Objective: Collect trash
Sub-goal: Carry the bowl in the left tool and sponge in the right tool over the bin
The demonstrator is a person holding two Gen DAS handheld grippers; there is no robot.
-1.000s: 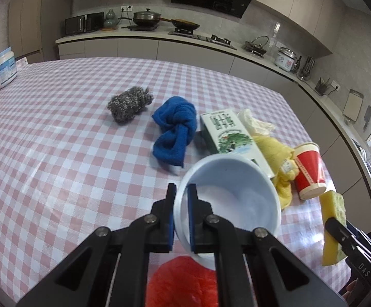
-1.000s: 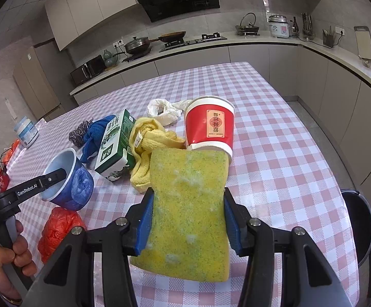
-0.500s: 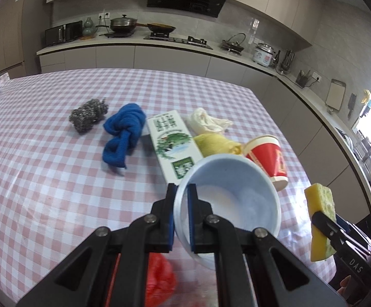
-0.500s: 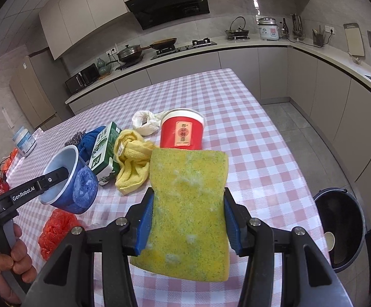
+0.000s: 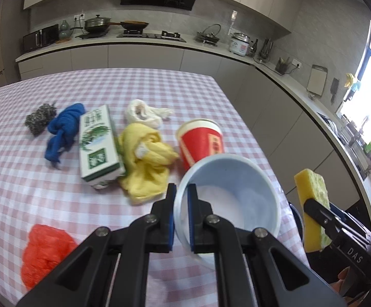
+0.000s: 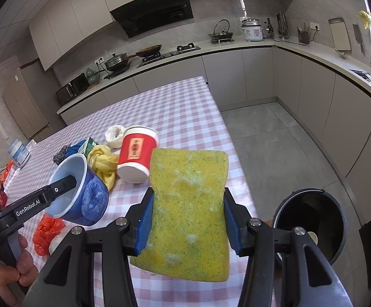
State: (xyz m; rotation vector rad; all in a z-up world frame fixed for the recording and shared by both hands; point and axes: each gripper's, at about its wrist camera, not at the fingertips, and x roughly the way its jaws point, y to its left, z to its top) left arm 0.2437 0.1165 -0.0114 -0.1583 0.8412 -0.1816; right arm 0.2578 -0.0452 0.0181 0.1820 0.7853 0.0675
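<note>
The right gripper (image 6: 188, 215) is clamping a yellow sponge (image 6: 189, 212) above the checked table (image 6: 185, 112), near the black bin (image 6: 310, 225) on the floor. The left gripper (image 5: 181, 216), its arm lettered "GenRobot.AI", is pinching the rim of a blue cup (image 5: 227, 197). Farther off are lying a red paper cup (image 5: 202, 143), a yellow cloth (image 5: 147, 161) and a green-printed carton (image 5: 98, 143), its writing unreadable.

Left gripper (image 5: 180, 192) with jaws pinched near-shut, right gripper (image 6: 187, 206) with jaws spread wide, both gripping.
</note>
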